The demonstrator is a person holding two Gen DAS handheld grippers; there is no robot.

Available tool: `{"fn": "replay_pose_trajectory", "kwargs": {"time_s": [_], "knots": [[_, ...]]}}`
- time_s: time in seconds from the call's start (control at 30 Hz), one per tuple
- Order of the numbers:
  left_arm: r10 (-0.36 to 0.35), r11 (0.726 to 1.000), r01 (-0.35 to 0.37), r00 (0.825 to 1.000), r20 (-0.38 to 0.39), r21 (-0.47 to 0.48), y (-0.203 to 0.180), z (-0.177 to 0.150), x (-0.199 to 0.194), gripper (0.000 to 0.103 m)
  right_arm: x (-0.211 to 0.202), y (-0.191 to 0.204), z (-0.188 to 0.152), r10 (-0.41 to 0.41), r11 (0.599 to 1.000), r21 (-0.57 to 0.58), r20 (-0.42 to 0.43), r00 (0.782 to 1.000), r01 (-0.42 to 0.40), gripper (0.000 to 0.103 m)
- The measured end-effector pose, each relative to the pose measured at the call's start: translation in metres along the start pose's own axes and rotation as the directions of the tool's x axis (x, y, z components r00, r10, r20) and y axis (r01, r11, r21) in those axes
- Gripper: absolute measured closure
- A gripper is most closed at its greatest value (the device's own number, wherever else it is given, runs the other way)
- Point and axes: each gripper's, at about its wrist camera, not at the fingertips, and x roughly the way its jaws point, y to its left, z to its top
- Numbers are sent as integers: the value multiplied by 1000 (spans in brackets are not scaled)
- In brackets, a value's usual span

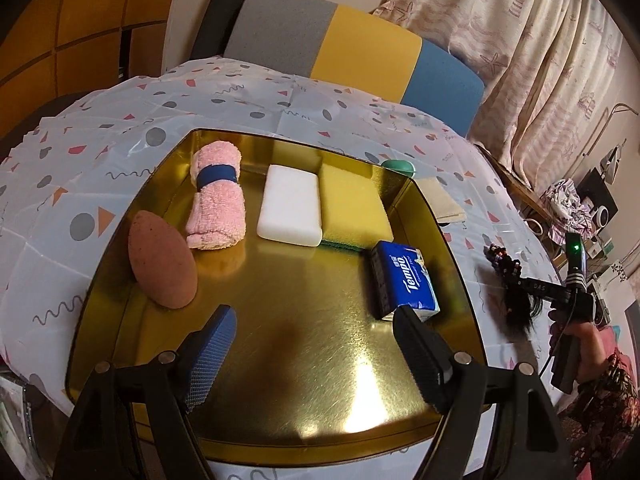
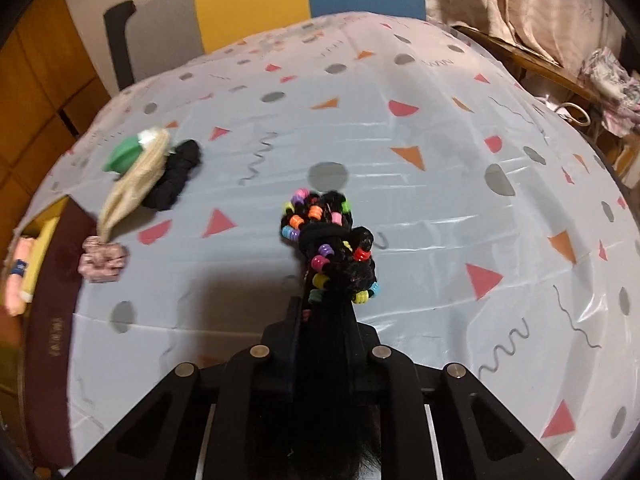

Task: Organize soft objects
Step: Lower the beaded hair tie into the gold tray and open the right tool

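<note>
- Black braided hair bundle strung with coloured plastic beads (image 2: pixel 326 248) is sitting clamped between the closed fingers of the right gripper (image 2: pixel 320 316), sticking out ahead of it over the patterned white tablecloth (image 2: pixel 420 200).
- Left gripper (image 1: pixel 312 344) is hovering with fingers spread wide, holding nothing, above the gold metal tray (image 1: pixel 300 380).
- Blue Tempo tissue pack (image 1: pixel 404 280) is lying just ahead of its right finger.
</note>
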Motion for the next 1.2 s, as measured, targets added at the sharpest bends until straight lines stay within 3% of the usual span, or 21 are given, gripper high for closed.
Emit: {"fn": "replay_pose_trajectory", "kwargs": {"time_s": [0.13,0.33,0.67,0.77,0.83,1.07,1.2], "knots": [[20,1000,-20,1000,18,9,9,0,-10,22,-19,16,-6,62,998,25,47,997,-63,86],[53,998,-52,998,30,-24,33,2,-24,22,-51,61,-29,190,981,9,112,975,-192,86],[92,993,-87,994,57,-82,58,5,-40,22,-117,161,-35,404,914,-131,194,894,-385,88],[92,991,-85,993,72,-102,61,7,-44,22,-122,193,-37,465,882,-171,160,870,-440,88],[97,990,-88,992,81,-114,64,8,-47,22,-116,216,-41,483,868,-198,123,867,-456,88],[96,985,-79,990,104,-156,73,11,-55,22,-59,292,-56,533,817,-204,-85,842,-539,88],[94,982,-74,990,108,-175,77,12,-57,22,-29,328,-61,506,812,-245,-156,848,-530,88]]}}
